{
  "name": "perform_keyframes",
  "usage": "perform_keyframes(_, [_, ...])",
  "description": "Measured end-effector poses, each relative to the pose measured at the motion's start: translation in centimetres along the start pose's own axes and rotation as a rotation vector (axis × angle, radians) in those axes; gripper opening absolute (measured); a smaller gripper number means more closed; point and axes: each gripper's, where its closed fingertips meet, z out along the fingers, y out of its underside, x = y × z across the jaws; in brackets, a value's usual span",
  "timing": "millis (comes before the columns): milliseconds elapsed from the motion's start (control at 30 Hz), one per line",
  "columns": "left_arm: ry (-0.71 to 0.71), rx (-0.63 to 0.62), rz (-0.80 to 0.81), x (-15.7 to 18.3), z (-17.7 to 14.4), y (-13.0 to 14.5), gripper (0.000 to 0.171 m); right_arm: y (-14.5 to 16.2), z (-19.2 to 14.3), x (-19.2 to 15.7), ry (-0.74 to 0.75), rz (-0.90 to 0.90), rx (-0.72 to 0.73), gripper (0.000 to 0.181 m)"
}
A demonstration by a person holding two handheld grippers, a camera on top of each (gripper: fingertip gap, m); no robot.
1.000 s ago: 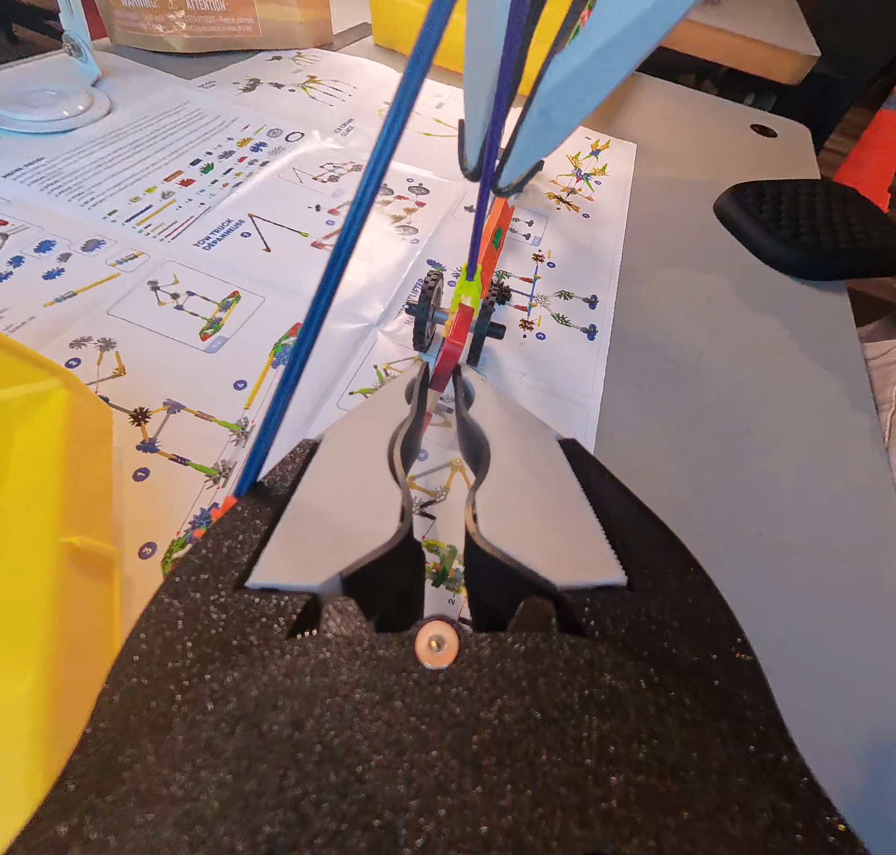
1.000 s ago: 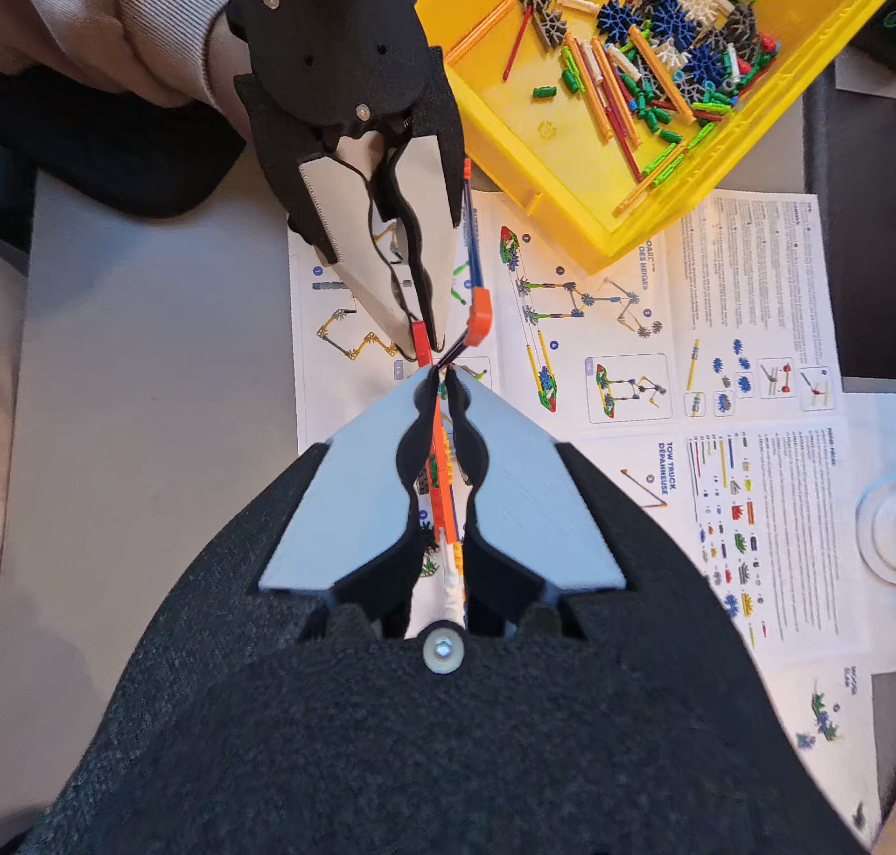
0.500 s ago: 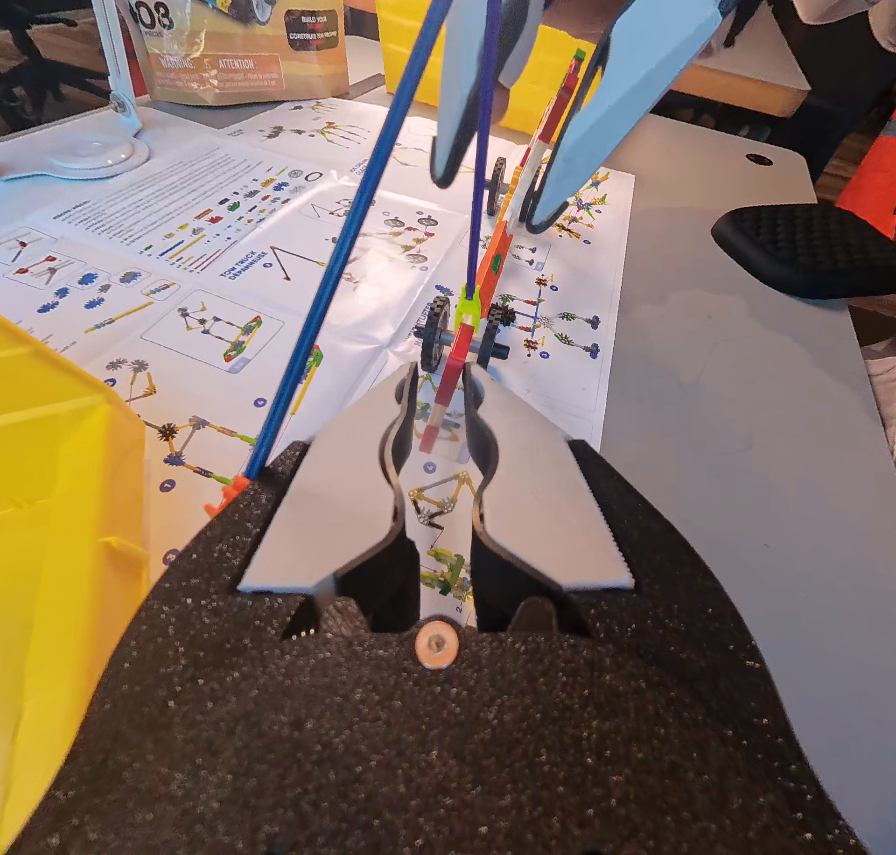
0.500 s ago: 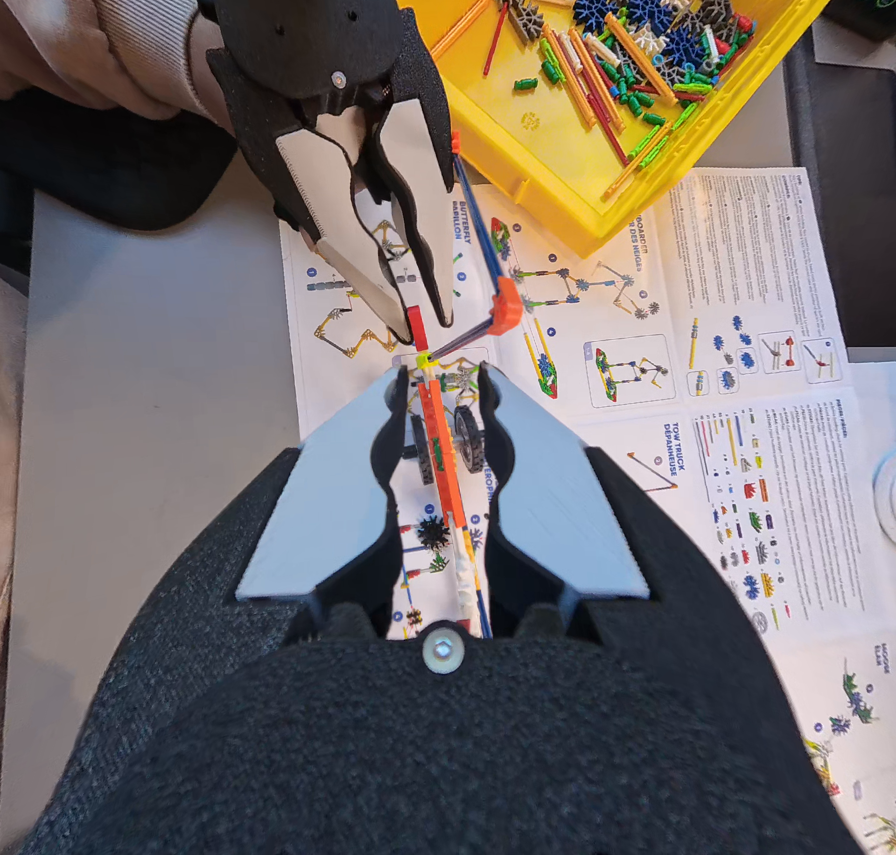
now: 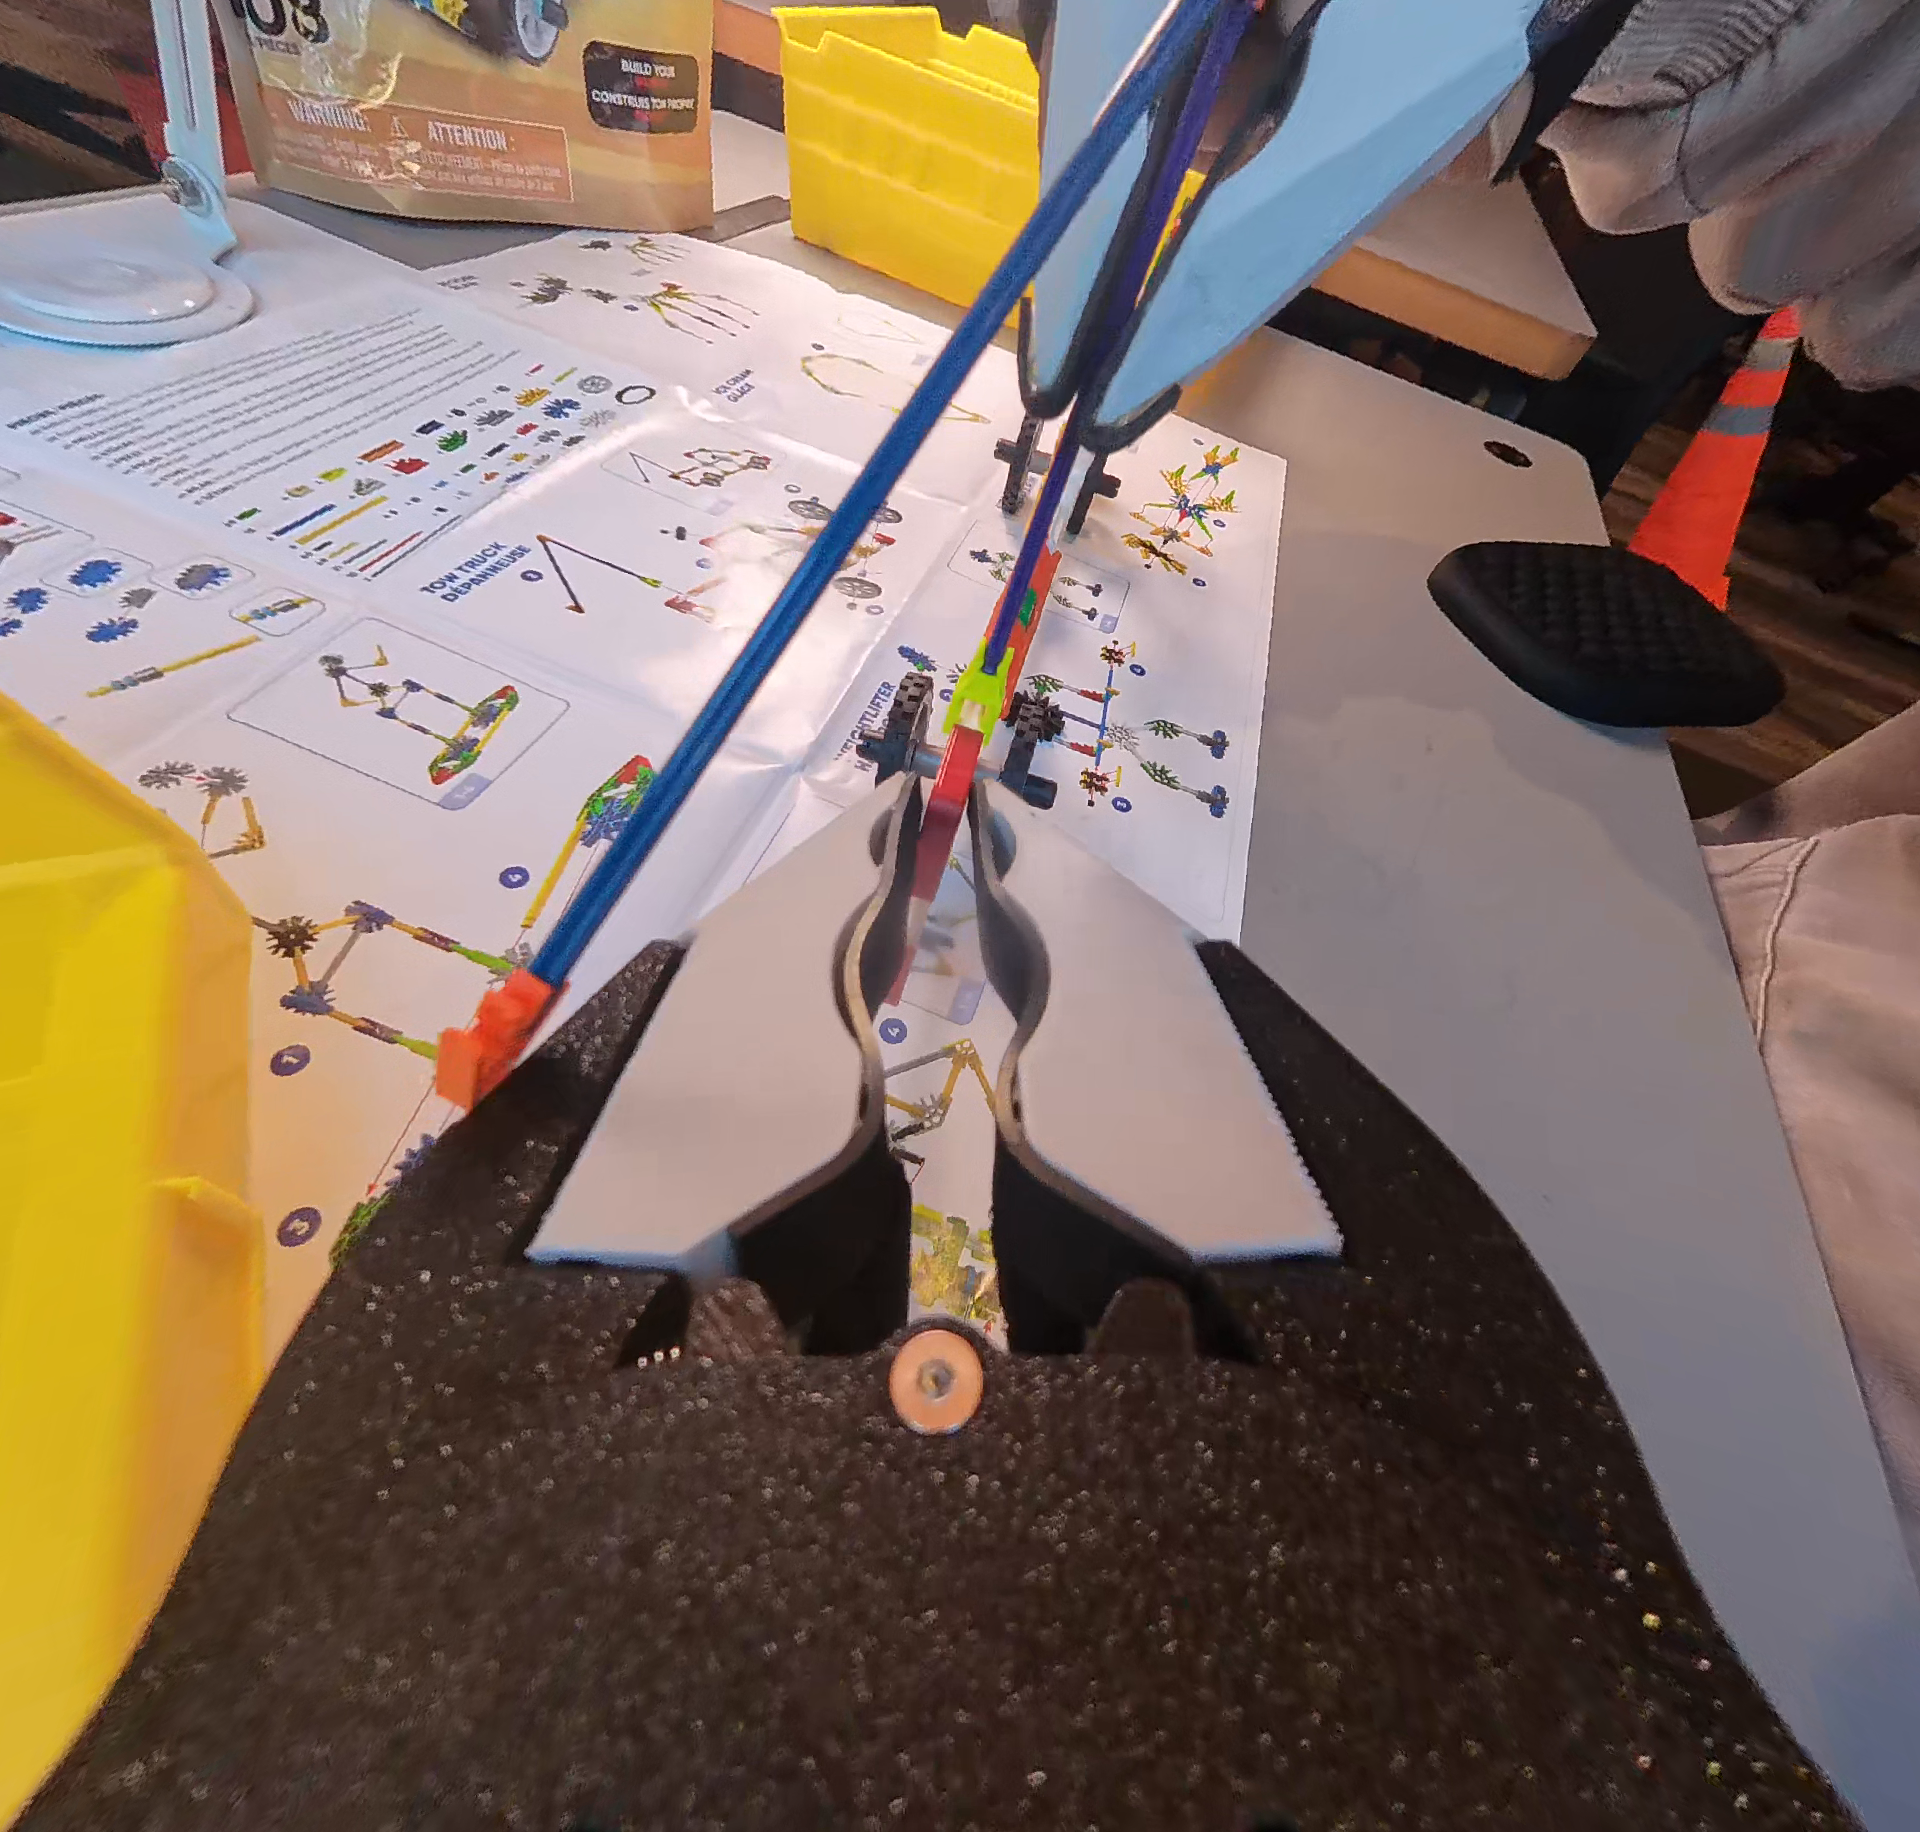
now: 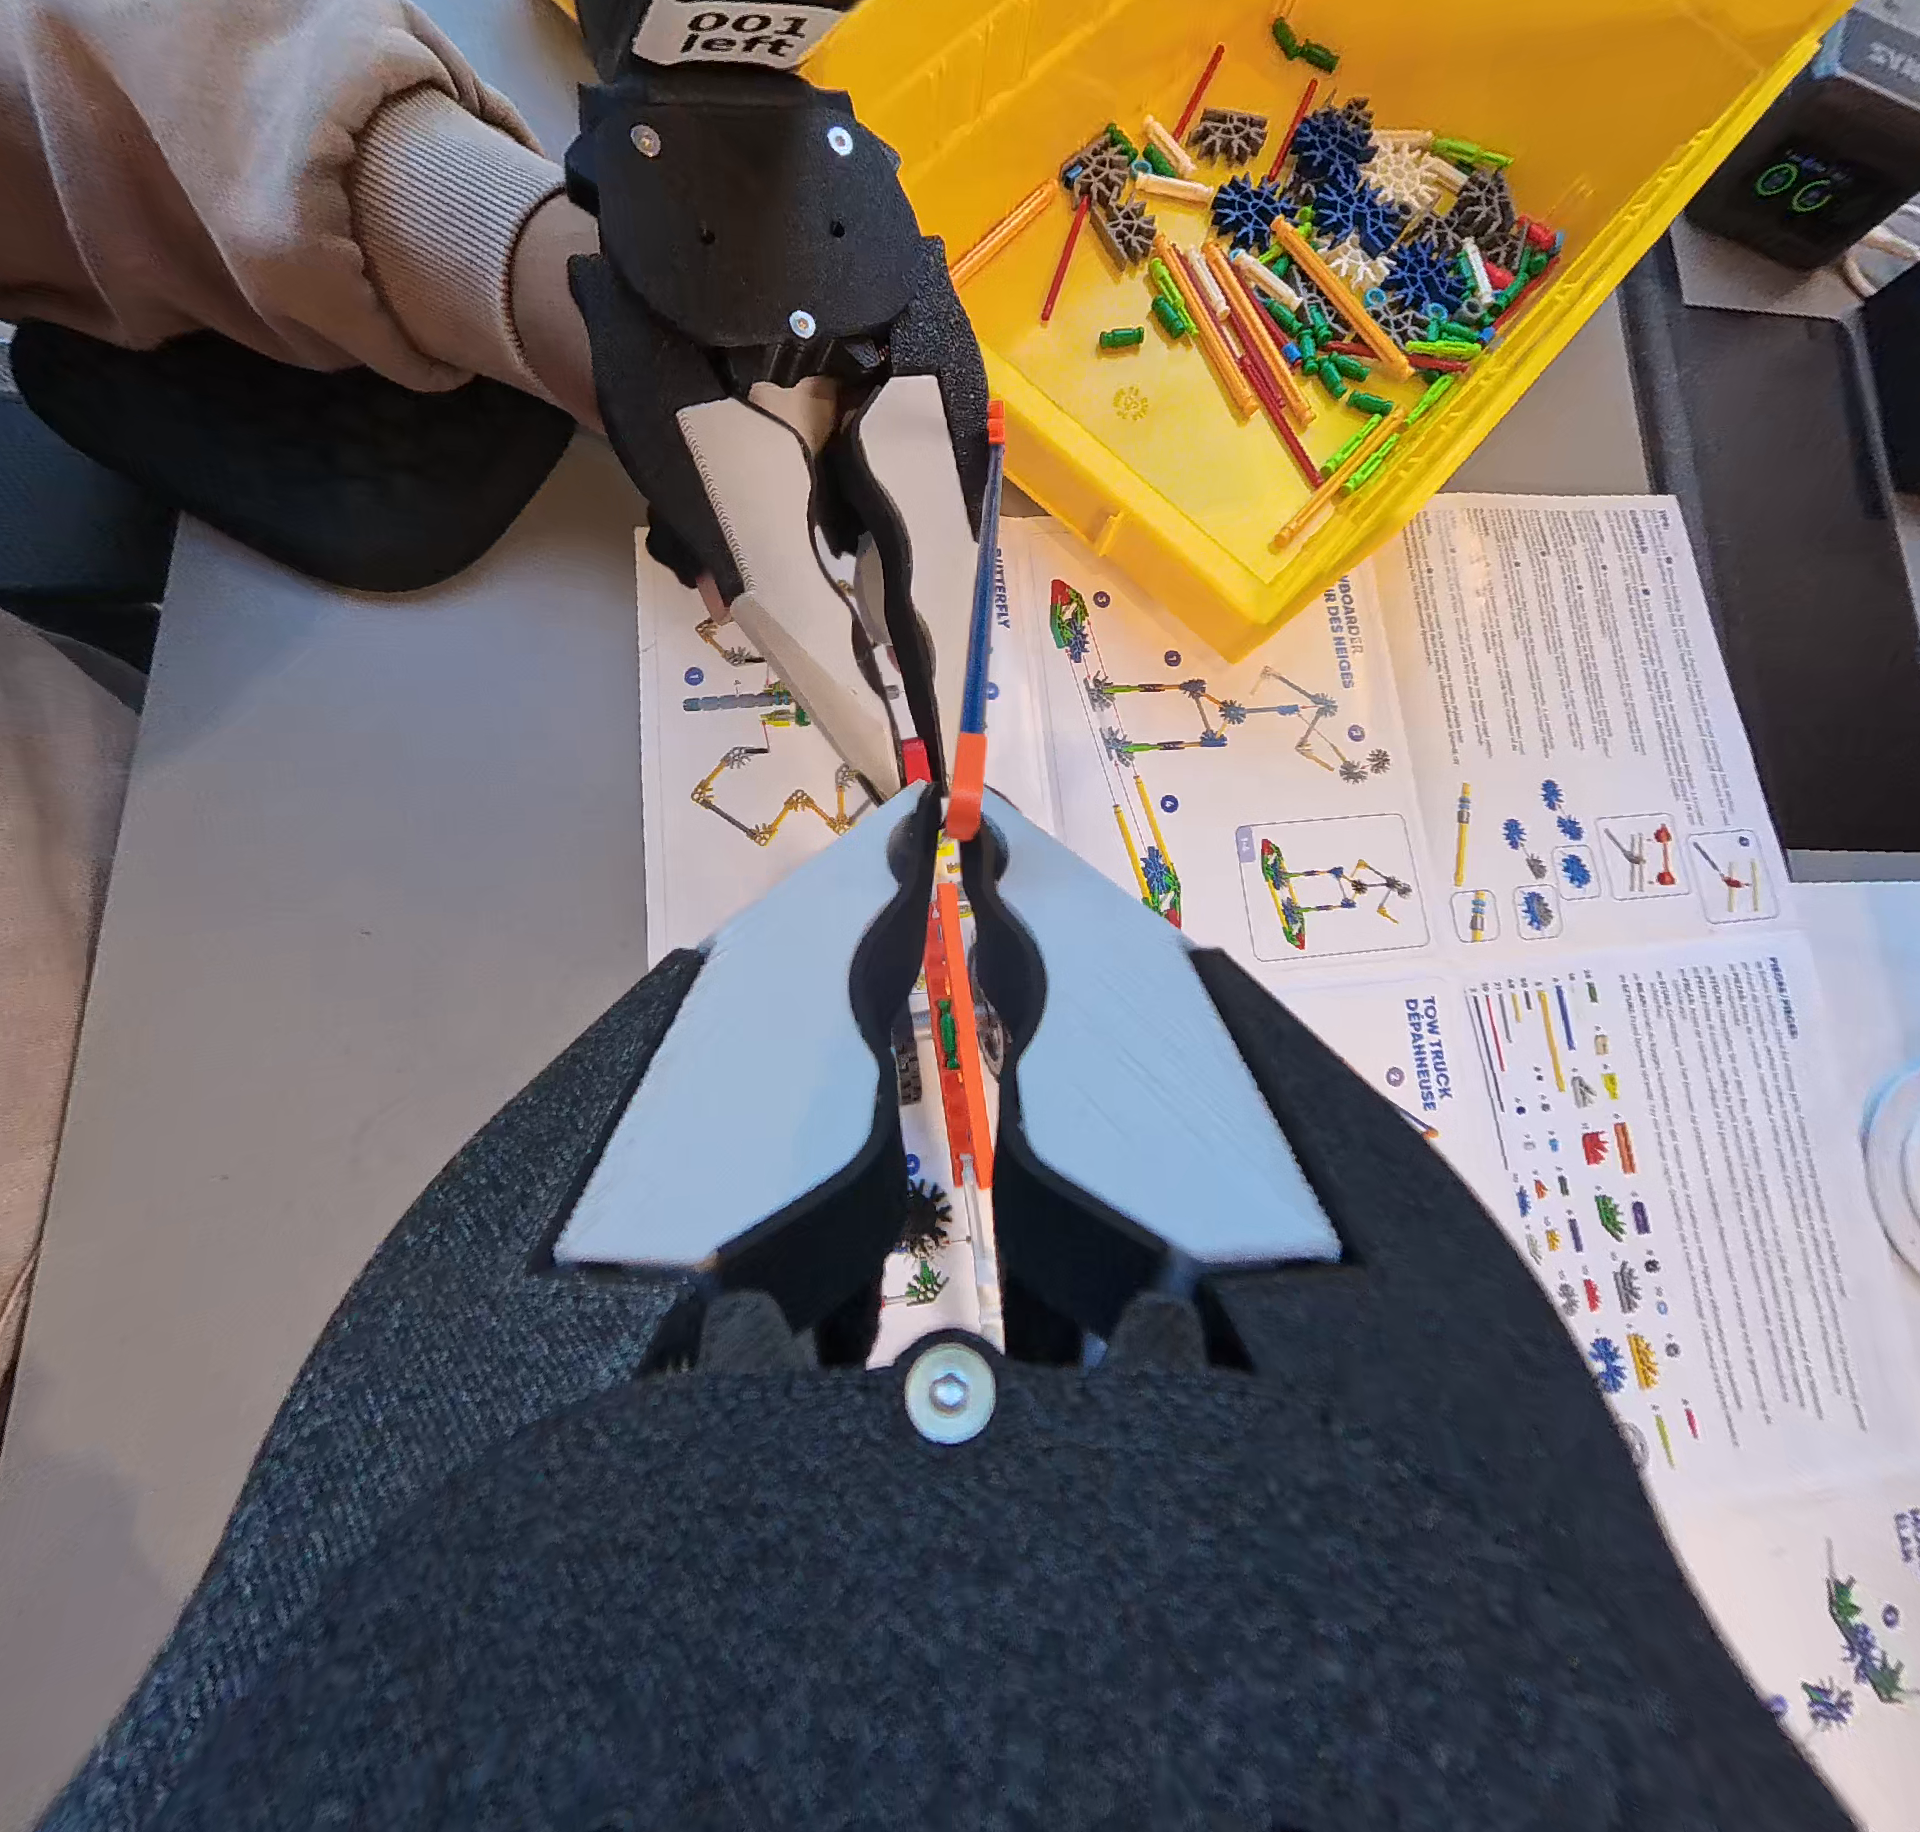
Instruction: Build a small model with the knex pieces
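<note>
A small toy model stands on the instruction sheet [image 5: 416,535]: an orange beam [image 5: 1013,608] on black wheels [image 5: 909,712], with a green clip [image 5: 977,686] and a red connector [image 5: 940,837]. My left gripper [image 5: 940,816] is shut on the red connector. It also shows in the right wrist view [image 6: 914,774]. My right gripper [image 6: 951,832] comes from above and is shut on the thin dark blue rod [image 5: 1039,525] that rises from the green clip. A long blue rod [image 5: 810,598] with an orange connector [image 6: 964,785] slants beside both grippers.
A yellow bin [image 6: 1143,400] with several loose rods and connectors stands behind the sheet and is at the left in the left wrist view [image 5: 104,1055]. A toy box [image 5: 468,68], a second yellow bin [image 5: 904,120], a white lamp base [image 5: 114,296] and a black armrest [image 5: 1600,629] lie around. There is about 7 cm between the tips of the two grippers.
Both grippers opened half a second ago and have shut again, the left on the red connector and the right on the dark blue rod. The long blue rod swung a little.
</note>
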Motion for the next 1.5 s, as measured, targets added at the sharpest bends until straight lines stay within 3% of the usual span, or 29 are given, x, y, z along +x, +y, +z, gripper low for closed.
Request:
perform_keyframes(167, [-0.002,0.007,0.018,0.0,0.0,-0.1,0.006,0.1,0.1,0.8,0.016,0.024,0.006,0.005])
perform_keyframes(433, [-0.023,0.022,0.034,-0.3,-0.2,-0.1,0.007,-0.1,-1.7,1.1,0.026,0.051,0.036,0.033])
perform_keyframes(500, [-0.027,0.021,0.038,-0.4,-0.2,-0.1,0.008,0.8,-3.2,0.7,0.018,0.027,0.006,0.041])
perform_keyframes(600, [-0.03,0.018,0.051,-0.4,-0.3,0.0,0.008,4.5,-5.9,0.0,0.039,-0.109,-0.135,0.044])
perform_keyframes(700, [-0.022,0.01,0.06,-0.4,-0.2,-0.1,0.007,8.9,-7.7,0.7,0.116,-0.165,-0.293,0.044])
perform_keyframes(767, [-0.012,0.011,0.047,-0.4,-0.1,-0.1,0.007,10.2,-7.9,0.9,0.14,-0.155,-0.312,0.04])
perform_keyframes(1100, [-0.037,0.024,0.032,-0.9,-0.6,-0.2,0.008,10.9,-6.8,1.6,0.202,-0.277,-0.396,0.017])
perform_keyframes(1333, [-0.021,-0.108,0.2,0.0,0.8,0.1,0.028,10.8,-6.1,1.3,0.034,-0.173,-0.359,0.004])
perform_keyframes(1500, [0.039,-0.19,0.247,0.8,2.8,1.2,0.008,10.9,-5.8,1.0,-0.142,-0.055,-0.352,0.004])
